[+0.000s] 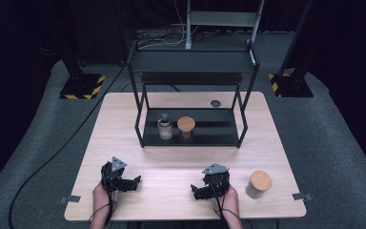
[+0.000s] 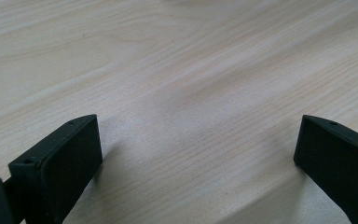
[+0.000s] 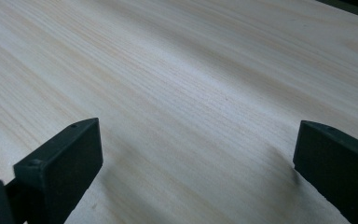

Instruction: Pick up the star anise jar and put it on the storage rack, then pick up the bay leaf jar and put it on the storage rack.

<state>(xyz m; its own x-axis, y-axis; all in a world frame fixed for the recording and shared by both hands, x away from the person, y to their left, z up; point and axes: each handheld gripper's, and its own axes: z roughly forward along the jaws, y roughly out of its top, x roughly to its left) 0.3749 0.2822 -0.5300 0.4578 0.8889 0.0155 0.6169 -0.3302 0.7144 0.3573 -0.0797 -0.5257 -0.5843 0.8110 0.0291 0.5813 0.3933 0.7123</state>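
Both hand-held grippers rest low over the near edge of the bench (image 1: 181, 164), nothing held. Left hand-held gripper (image 1: 134, 182): jaws wide apart, bare wood between them in the left gripper view. Right hand-held gripper (image 1: 196, 192): same, jaws spread, only wood grain in the right gripper view.

Nearest thing: jar (image 1: 258, 184) with a wooden lid, standing upright on the bench at the front right, just beside the right gripper's hand (image 1: 229, 198) but on its outer side. The right jaws point inward toward bench centre, away from it. No contact.

Further back, a black rack (image 1: 190, 95) stands mid-bench. On its lower shelf: a glass jar (image 1: 165, 126) with a metal-looking top and a second wooden-lidded jar (image 1: 186, 128), just beside each other, near the shelf's left-centre. Top shelf looks bare from here.

My read: start pose, no grasp begun. Likely work is the front jar going to the rack with the other two; that's a guess from the layout.

Next move needs:
- right gripper turned outward so the jaws face the jar
- jaws kept spread; the jar body looks wide, and I can't tell if the opening clears it
- grip on the body below the lid, since the lid may lift off
- approach level, jar kept upright
- rack's front bar and uprights limit the entry path to the lower shelf
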